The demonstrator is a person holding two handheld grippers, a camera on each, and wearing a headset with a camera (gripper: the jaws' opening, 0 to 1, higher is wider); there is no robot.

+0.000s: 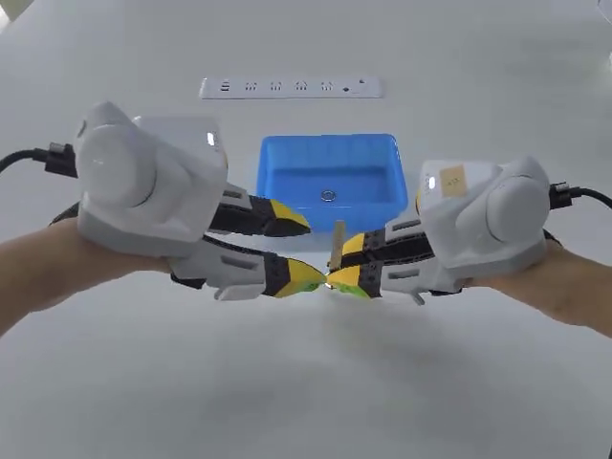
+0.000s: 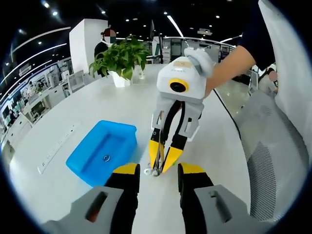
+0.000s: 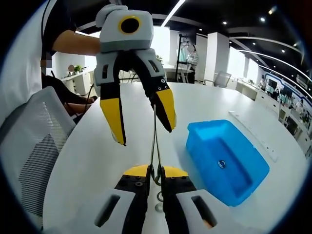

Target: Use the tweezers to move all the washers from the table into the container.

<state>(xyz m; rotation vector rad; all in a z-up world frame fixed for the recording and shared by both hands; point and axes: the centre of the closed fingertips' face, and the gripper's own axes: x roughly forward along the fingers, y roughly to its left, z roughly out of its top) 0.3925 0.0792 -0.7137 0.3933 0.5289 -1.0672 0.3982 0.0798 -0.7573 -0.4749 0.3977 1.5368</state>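
One washer (image 3: 160,196) half-hidden between right tongs (image 3: 155,173)

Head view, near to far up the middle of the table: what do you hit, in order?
Going away from the camera: slim metal tweezers pinched in the right claw → blue rectangular plastic container, one small metal ring-shaped washer on its floor → long white power strip.

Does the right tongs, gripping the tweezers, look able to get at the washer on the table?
Probably yes: the washer lies on bare table right by the right tongs, shut on the tweezers, with nothing over it. The open left tongs is close opposite, so room looks tight.
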